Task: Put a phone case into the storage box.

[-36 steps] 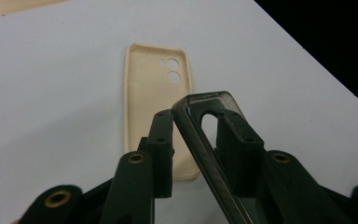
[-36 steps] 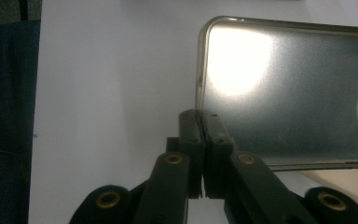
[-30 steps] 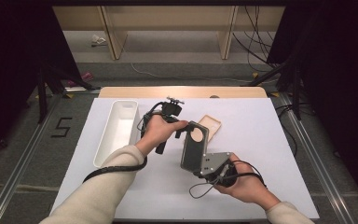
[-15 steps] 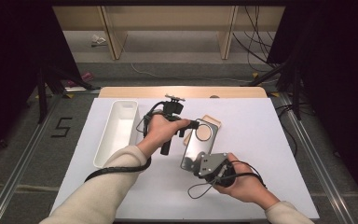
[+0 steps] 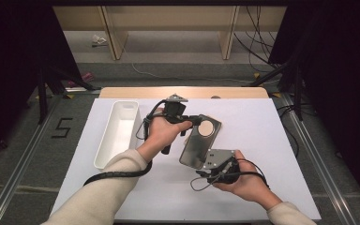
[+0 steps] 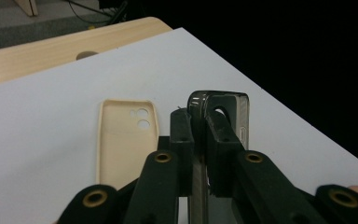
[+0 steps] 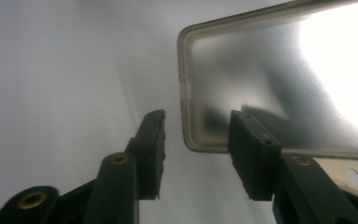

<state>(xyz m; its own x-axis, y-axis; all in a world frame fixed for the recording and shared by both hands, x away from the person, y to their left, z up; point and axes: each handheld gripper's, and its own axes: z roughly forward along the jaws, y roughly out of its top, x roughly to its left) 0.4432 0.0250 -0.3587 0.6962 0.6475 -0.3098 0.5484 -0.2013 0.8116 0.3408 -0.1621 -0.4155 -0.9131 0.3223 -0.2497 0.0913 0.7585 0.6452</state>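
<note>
The left gripper (image 5: 193,120) is clamping the smoky clear phone case (image 5: 200,140) mid-table, right of the white tray (image 5: 117,132), while the right gripper (image 5: 210,161), its jaws just opening, is releasing the near corner, suggesting a handover leftward.

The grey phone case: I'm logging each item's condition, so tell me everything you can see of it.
The grey phone case is smoky, see-through and looks like soft plastic, with rounded corners, a raised rim and a big round camera hole near its far end. It is held off the table, tilted. The left gripper is shut on its camera end, one jaw either side of the wall. The right gripper has just opened its jaws; the near corner sits between them, and contact cannot be told. A beige case lies apart on the table.
</note>
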